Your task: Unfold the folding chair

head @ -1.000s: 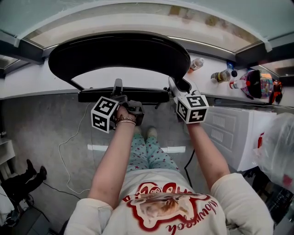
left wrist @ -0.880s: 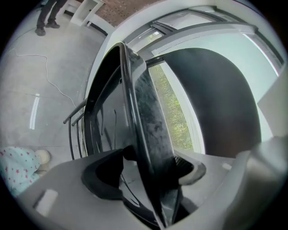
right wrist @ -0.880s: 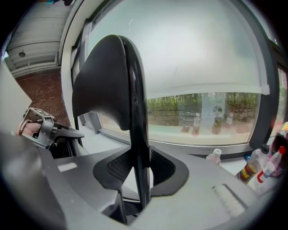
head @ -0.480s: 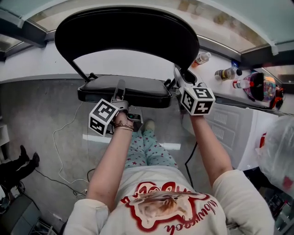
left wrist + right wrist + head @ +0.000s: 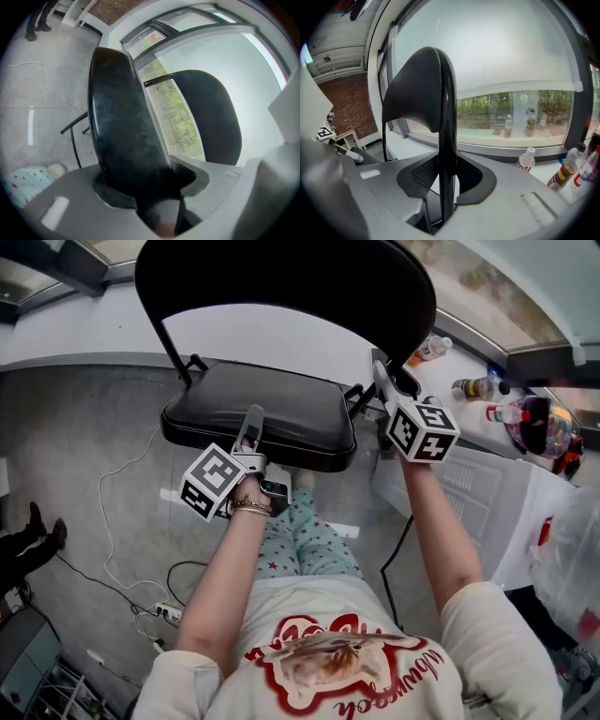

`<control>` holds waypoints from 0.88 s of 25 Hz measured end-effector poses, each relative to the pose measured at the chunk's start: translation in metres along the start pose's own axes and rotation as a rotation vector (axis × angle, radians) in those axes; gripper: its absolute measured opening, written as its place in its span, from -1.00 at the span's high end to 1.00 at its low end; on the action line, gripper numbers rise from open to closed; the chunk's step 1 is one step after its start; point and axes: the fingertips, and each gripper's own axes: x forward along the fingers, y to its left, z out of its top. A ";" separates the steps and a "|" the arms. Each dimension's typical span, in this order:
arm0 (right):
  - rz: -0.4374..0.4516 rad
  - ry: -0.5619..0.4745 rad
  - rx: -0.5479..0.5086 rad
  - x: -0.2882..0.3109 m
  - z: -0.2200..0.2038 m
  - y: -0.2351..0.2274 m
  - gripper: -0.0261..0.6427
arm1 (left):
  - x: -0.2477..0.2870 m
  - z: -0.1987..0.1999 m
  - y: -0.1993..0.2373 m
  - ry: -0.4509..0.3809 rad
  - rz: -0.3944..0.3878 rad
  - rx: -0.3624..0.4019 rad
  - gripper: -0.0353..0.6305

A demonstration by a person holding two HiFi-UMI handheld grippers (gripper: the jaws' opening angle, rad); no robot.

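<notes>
Folding chair [image 5: 281, 296] on grey floor [image 5: 84, 446] beside white window ledge [image 5: 84, 334], seat [image 5: 272, 404] angled off backrest. Left gripper [image 5: 251, 420] clamped on seat's front edge; right gripper [image 5: 382, 381] clamped on frame tube [image 5: 449, 117]. Open floor leftward; white cabinet [image 5: 469, 498] close right.

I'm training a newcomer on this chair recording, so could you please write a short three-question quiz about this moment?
1. True or false: the left gripper clamps the front edge of the seat.
2. The right gripper is shut on: (a) the seat, (b) the frame tube, (c) nothing?
3. What colour is the seat?
Key: 1 true; 2 b; 3 black.
</notes>
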 end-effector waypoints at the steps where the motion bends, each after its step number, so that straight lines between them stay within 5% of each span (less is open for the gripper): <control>1: -0.001 0.003 0.003 0.000 -0.002 0.000 0.56 | -0.004 -0.002 0.005 -0.002 0.001 -0.007 0.22; 14: -0.029 0.029 0.019 0.008 -0.026 0.000 0.56 | -0.039 -0.029 0.061 0.041 -0.041 -0.109 0.28; 22: -0.081 0.030 -0.009 0.022 -0.042 -0.011 0.54 | -0.054 -0.053 0.106 0.153 -0.061 -0.211 0.28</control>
